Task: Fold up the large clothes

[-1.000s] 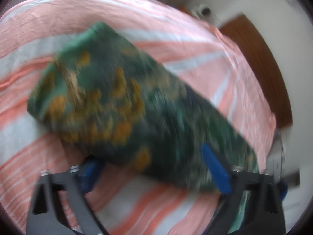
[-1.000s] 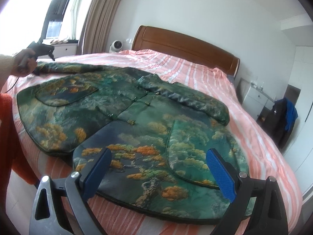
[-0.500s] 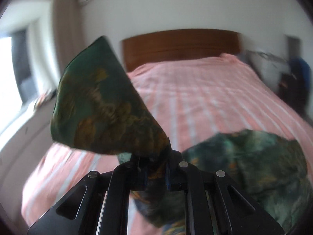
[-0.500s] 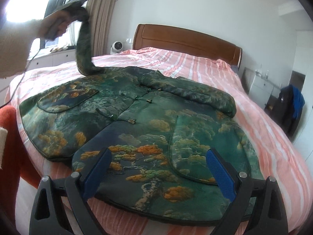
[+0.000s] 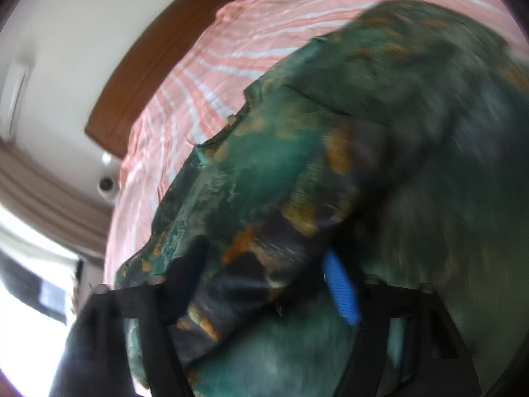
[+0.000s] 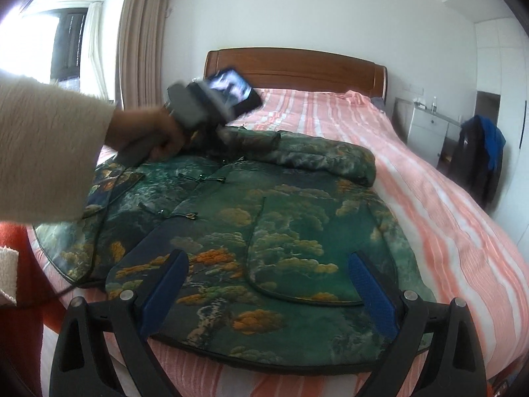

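Clearly you had a thick, padded garment on your hands: the green brocade jacket (image 6: 264, 231) lay spread front-up across the foot half of the striped bed (image 6: 446, 205), its right sleeve (image 6: 317, 162) already folded in along the shoulder line. It looked quilted and soft but bulky, so I judged it would bend in broad rolls rather than crisp creases, and its satin-like face would probably slide under the pads. Your left tongs (image 5: 264, 284) were over the collar end with the left sleeve (image 5: 251, 231) draped between the jaws, which were opening; the blur left me unable to say whether the blue pad (image 5: 342, 292) touched the cloth. Your right tongs (image 6: 267, 287) hovered wide and empty above the hem (image 6: 264, 364), near the patch pocket (image 6: 297, 248). The piped hem edge and the seams seemed the firmest places to pinch, taking both layers together.
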Demonstrator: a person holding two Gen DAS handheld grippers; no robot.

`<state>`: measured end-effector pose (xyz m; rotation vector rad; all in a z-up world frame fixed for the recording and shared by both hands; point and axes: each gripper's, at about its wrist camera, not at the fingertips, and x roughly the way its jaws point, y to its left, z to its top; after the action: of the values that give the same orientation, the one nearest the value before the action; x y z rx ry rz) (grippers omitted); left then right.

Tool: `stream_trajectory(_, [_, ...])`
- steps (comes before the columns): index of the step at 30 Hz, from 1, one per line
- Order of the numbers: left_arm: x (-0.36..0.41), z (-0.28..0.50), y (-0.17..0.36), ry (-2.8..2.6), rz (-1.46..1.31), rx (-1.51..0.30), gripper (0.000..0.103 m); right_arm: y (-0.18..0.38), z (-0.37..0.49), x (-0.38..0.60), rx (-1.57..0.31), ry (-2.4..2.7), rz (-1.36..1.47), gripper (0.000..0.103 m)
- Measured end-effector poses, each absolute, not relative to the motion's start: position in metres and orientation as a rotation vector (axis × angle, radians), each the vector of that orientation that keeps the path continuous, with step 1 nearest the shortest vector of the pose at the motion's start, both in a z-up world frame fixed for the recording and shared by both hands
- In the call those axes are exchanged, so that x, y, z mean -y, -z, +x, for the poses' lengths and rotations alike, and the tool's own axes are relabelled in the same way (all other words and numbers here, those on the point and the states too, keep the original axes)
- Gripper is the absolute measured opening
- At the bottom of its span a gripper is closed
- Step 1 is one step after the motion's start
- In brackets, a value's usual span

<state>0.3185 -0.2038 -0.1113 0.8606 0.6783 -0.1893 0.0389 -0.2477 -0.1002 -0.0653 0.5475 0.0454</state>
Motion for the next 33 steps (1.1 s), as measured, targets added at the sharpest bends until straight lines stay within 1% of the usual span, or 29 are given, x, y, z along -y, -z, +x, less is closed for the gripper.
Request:
stream_trajectory(1, [0.196, 0.307, 0.107, 0.212, 0.860, -0.670, 0.091, 0.100, 0.039, 0.250, -0.548, -0.044, -0.057, 0.096])
stream_trajectory(2, [0.188, 0.299, 0.098, 0.237, 0.848, -0.667, 0.093, 0.100, 0.040, 0.251, -0.549, -0.043, -0.052, 0.096])
stream_trajectory(5, [0.164, 0.289, 0.067, 0.287, 0.765, -0.668, 0.095, 0.100, 0.042, 0.253, -0.552, -0.043, -0.036, 0.096])
stream_trajectory(7, [0.135, 0.293, 0.042, 0.274, 0.673, -0.671, 0.100, 0.101, 0.043, 0.253, -0.557, -0.048, -0.028, 0.096])
stream_trajectory(10, [0.095, 0.314, 0.028, 0.195, 0.538, -0.702, 0.102, 0.103, 0.045, 0.251, -0.565, -0.058, -0.032, 0.096])
stream_trajectory(13, [0.046, 0.355, 0.049, 0.013, 0.418, -0.817, 0.101, 0.104, 0.045, 0.247, -0.570, -0.065, -0.045, 0.096])
stream_trajectory(16, [-0.008, 0.389, 0.095, -0.127, 0.267, -1.005, 0.102, 0.106, 0.045, 0.246, -0.573, -0.060, -0.048, 0.096])
stream_trajectory(18, [-0.025, 0.387, 0.101, -0.134, 0.180, -1.034, 0.102, 0.106, 0.045, 0.247, -0.575, -0.056, -0.047, 0.096])
stream_trajectory(20, [-0.027, 0.379, 0.089, -0.118, 0.121, -1.012, 0.101, 0.106, 0.046, 0.248, -0.575, -0.050, -0.043, 0.096])
stream_trajectory(23, [-0.016, 0.363, 0.053, -0.044, 0.093, -0.947, 0.101, 0.105, 0.046, 0.251, -0.568, -0.045, -0.036, 0.096])
stream_trajectory(27, [0.031, 0.353, 0.016, 0.138, 0.106, -0.886, 0.101, 0.105, 0.047, 0.250, -0.571, -0.053, -0.028, 0.096])
stream_trajectory(30, [0.076, 0.360, 0.015, 0.234, 0.148, -0.871, 0.101, 0.105, 0.046, 0.247, -0.568, -0.060, -0.042, 0.096])
stream_trajectory(33, [0.111, 0.380, 0.036, 0.229, 0.224, -0.894, 0.101, 0.105, 0.044, 0.246, -0.561, -0.057, -0.046, 0.096])
